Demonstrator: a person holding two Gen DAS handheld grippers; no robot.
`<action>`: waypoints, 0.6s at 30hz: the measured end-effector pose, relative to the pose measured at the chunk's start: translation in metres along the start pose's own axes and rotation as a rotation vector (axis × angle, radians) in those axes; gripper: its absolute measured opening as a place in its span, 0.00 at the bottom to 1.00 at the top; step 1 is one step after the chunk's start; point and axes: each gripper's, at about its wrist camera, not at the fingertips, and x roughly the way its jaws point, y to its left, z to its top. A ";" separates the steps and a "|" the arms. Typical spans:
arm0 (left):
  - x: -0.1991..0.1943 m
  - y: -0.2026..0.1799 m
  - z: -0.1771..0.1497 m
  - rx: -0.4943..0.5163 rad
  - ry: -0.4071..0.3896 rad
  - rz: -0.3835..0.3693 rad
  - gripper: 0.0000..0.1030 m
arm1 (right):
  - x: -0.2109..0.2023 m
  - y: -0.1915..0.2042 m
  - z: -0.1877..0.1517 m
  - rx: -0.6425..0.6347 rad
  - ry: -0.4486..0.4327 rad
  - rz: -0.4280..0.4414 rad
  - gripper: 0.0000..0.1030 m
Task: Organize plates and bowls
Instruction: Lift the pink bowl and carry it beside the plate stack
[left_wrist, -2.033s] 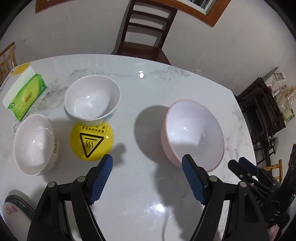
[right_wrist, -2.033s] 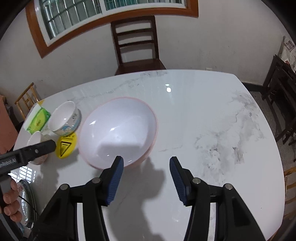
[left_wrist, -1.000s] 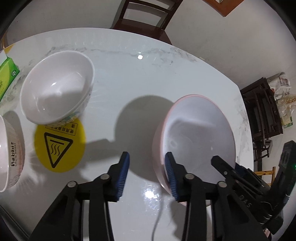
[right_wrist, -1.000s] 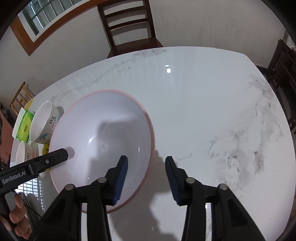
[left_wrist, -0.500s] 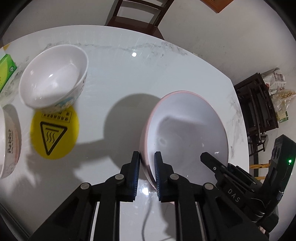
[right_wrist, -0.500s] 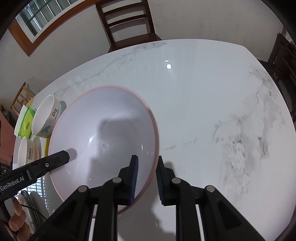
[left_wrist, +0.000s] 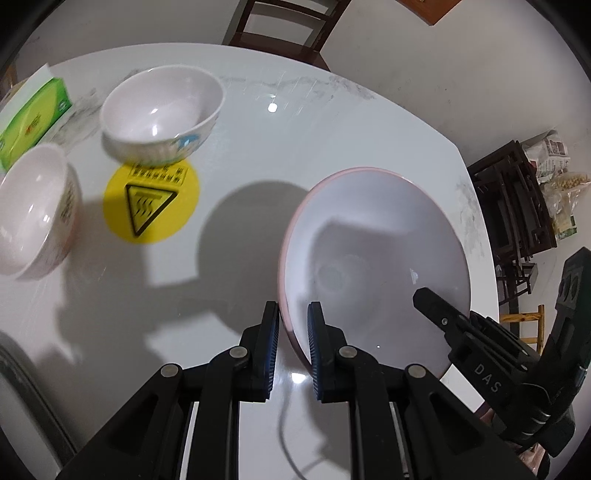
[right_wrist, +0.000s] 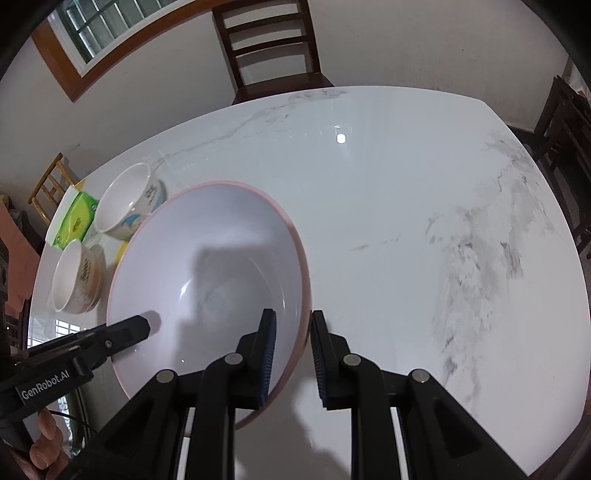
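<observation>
A large pink bowl with a white inside is gripped at two opposite sides of its rim. My left gripper is shut on its left rim, one pad inside and one outside. On the right rim my right gripper is shut the same way around the pink bowl. Each view shows the other gripper's finger reaching over the far rim. Left of it stand a white bowl with blue pattern and a white bowl with lettering. Whether the pink bowl clears the table I cannot tell.
A round yellow warning mat lies between the small bowls and the pink one. A green tissue box sits at the table's far left edge. A wooden chair stands behind the marble table. Dark furniture is off to the right.
Both grippers went from open beside the pink bowl's rim to shut on it. The bowl has since shifted left, toward the small bowls and the yellow mat.
</observation>
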 end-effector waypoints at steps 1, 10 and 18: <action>-0.002 0.002 -0.002 -0.003 0.002 0.000 0.13 | -0.002 0.001 -0.002 -0.003 0.000 0.000 0.19; -0.028 0.016 -0.028 -0.008 -0.019 0.026 0.13 | -0.017 0.019 -0.037 -0.014 0.014 0.028 0.19; -0.042 0.040 -0.067 -0.025 -0.005 0.051 0.13 | -0.024 0.042 -0.077 -0.033 0.051 0.047 0.19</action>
